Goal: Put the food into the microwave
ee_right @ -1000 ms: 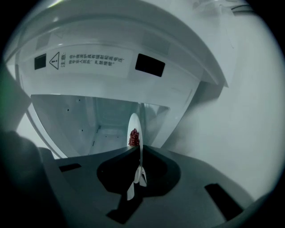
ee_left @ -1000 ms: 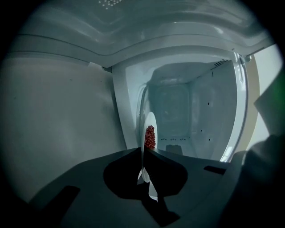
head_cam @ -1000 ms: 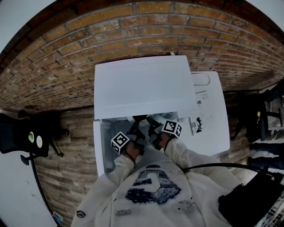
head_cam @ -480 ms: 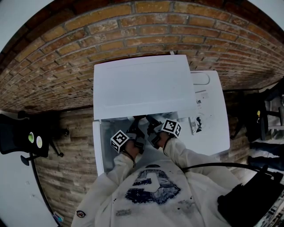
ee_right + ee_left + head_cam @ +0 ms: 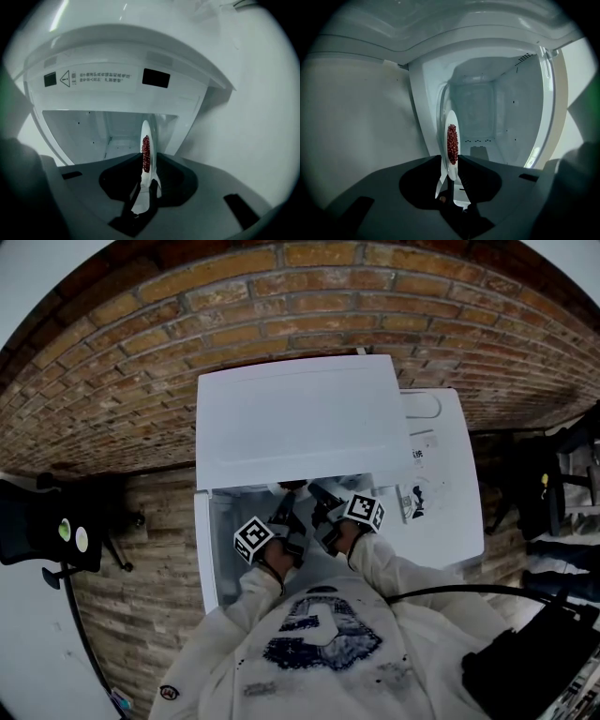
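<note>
A white plate [image 5: 451,180] with a heap of red food [image 5: 452,143] shows edge-on in both gripper views. My left gripper [image 5: 450,161] is shut on one rim of the plate. My right gripper [image 5: 149,161] is shut on the opposite rim of that plate [image 5: 146,199], with the red food [image 5: 146,153] just past its jaws. The open cavity of the white microwave [image 5: 487,117] lies straight ahead. In the head view both grippers, left [image 5: 281,519] and right [image 5: 323,512], reach under the front edge of the microwave [image 5: 300,418], which hides most of the plate.
The microwave door [image 5: 204,554] stands swung open at the left. A warning label [image 5: 96,77] sits on the frame above the cavity [image 5: 108,131]. A white appliance top [image 5: 445,484] lies to the right, and a brick wall [image 5: 281,296] behind. A black chair [image 5: 47,535] stands at far left.
Both grippers and the plate have stayed almost in place at the microwave's mouth; the left marker cube has crept slightly forward.
</note>
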